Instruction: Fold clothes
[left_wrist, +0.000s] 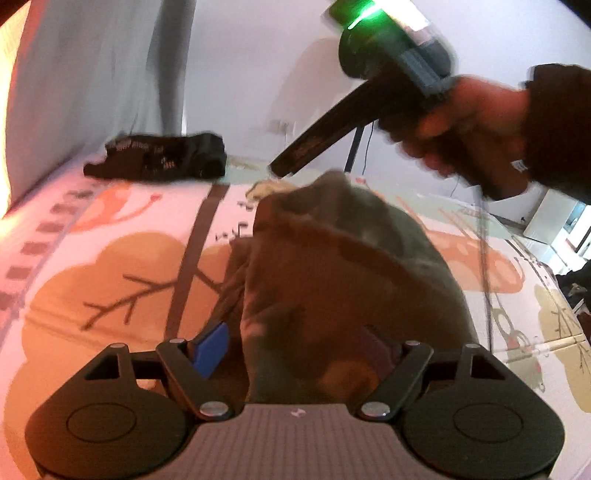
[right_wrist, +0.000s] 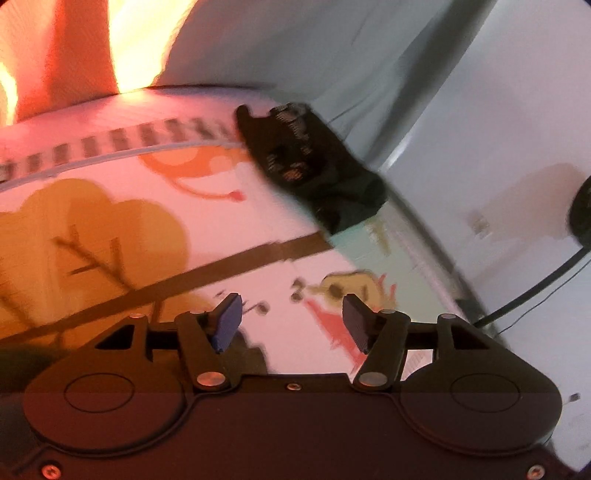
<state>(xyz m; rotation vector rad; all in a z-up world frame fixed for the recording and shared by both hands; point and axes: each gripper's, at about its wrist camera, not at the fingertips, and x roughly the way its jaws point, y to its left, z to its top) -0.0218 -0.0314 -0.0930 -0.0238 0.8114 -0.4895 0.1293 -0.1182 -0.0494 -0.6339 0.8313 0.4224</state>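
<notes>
A brown-olive garment (left_wrist: 332, 258) lies bunched on the patterned mat (left_wrist: 110, 277), running from the mat's middle down between my left gripper's jaws. My left gripper (left_wrist: 291, 345) stands wide open; its left blue pad (left_wrist: 212, 347) is clear of the cloth, and the right pad is hidden behind the garment. A hand in a dark sleeve holds my right gripper (left_wrist: 279, 168) above the garment's far end. In the right wrist view my right gripper (right_wrist: 291, 321) is open above the mat (right_wrist: 110, 166) with nothing between its pads. A folded black garment (left_wrist: 159, 158) (right_wrist: 314, 170) lies at the mat's far edge.
A pale grey curtain (left_wrist: 92, 74) hangs behind the mat, with a white wall beside it. A black stand leg and cables (left_wrist: 354, 147) run down near the wall. White furniture (left_wrist: 550, 218) and a dark item (left_wrist: 576, 288) sit off the mat's right side.
</notes>
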